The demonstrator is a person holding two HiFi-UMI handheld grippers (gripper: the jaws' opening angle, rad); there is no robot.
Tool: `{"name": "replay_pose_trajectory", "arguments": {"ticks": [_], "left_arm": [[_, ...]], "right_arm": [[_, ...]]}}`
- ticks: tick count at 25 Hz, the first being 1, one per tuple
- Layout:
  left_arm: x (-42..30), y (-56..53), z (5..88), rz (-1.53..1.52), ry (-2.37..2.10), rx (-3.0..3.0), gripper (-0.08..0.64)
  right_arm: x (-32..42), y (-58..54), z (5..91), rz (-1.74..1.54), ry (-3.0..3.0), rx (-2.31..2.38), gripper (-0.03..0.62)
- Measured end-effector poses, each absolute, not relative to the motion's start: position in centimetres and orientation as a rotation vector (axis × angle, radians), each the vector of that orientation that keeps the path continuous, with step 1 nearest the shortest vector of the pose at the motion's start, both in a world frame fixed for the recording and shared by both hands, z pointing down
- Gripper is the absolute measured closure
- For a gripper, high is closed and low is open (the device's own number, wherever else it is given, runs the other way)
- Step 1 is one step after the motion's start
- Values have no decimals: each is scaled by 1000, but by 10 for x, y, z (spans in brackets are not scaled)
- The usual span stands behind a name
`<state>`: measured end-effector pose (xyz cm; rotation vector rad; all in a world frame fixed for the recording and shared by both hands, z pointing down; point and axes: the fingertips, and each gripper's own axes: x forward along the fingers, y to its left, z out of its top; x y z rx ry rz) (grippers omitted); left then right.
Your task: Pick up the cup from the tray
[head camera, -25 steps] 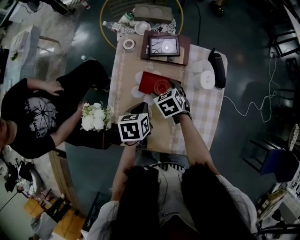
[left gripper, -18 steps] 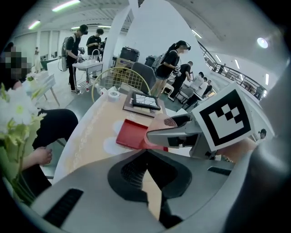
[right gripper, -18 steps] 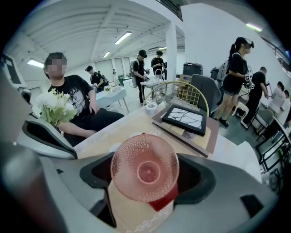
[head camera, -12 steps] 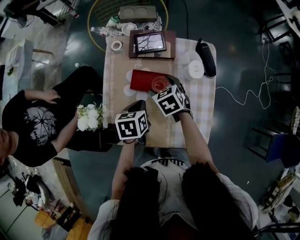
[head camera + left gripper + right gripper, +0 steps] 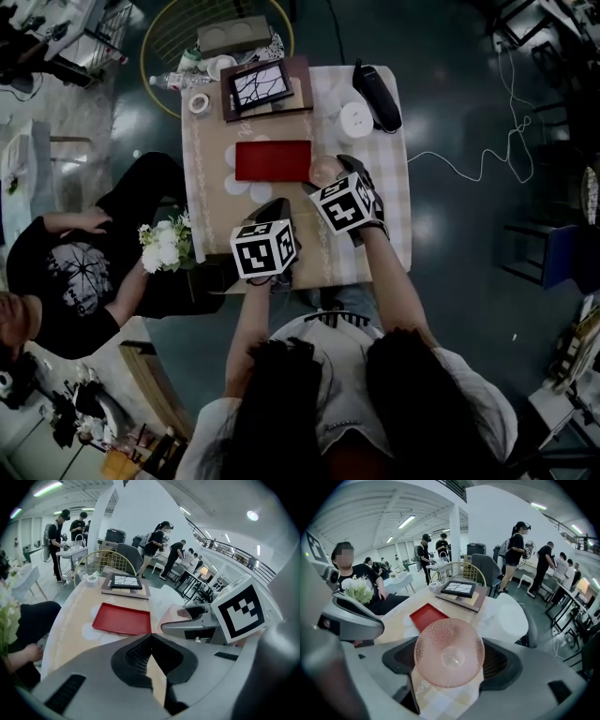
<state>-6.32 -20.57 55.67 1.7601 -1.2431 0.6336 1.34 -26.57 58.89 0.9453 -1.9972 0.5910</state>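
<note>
A pink dimpled glass cup [image 5: 449, 652] sits between the jaws of my right gripper [image 5: 450, 663], which is shut on it; I look into its mouth. In the head view the cup [image 5: 325, 171] hangs just right of the empty red tray [image 5: 272, 160], off its edge. My right gripper [image 5: 330, 178] reaches in from the near side. My left gripper [image 5: 277, 210] stays nearer the table's front edge, shut with nothing in it. From the left gripper view the tray [image 5: 123, 619] lies ahead and the cup [image 5: 182, 614] is to its right.
A framed picture [image 5: 258, 84] on a brown board stands behind the tray. A white round object [image 5: 356, 119] and a black device [image 5: 375, 84] lie at the back right, a tape roll [image 5: 198, 103] at the back left. A seated person holds white flowers [image 5: 164, 246] at the table's left.
The cup has gone from the tray's right part to just beyond its right edge, held in my right gripper. The tray is now empty. My left gripper has barely moved.
</note>
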Motion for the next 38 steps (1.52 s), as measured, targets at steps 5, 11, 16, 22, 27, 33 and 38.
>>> {"name": "replay_pose_trajectory", "arguments": {"ticks": [5,11,16,22,27,33,38], "left_arm": [[-53,-200,561,654,-1236,1764,558],[-46,-197,567,670,-1232,1754,558],[-41,-198,570,676,-1222,1751,558],[-38,-200,573,681,-1212,1750,558],[-39,-198,573,682,-1208,1751,558],[-45,-190,575,699,-1185,1732,558],[-46,-183,572,695,-1176,1737,558]], "right_arm": [[35,-255,600,625,-1967,972,192],[49,-245,619,660,-1935,973,192],[56,-239,630,674,-1917,973,192],[58,-236,632,662,-1927,990,192],[59,-237,632,683,-1929,990,190],[55,-237,617,753,-2008,1011,189],[57,-243,586,678,-2077,1063,189]]}}
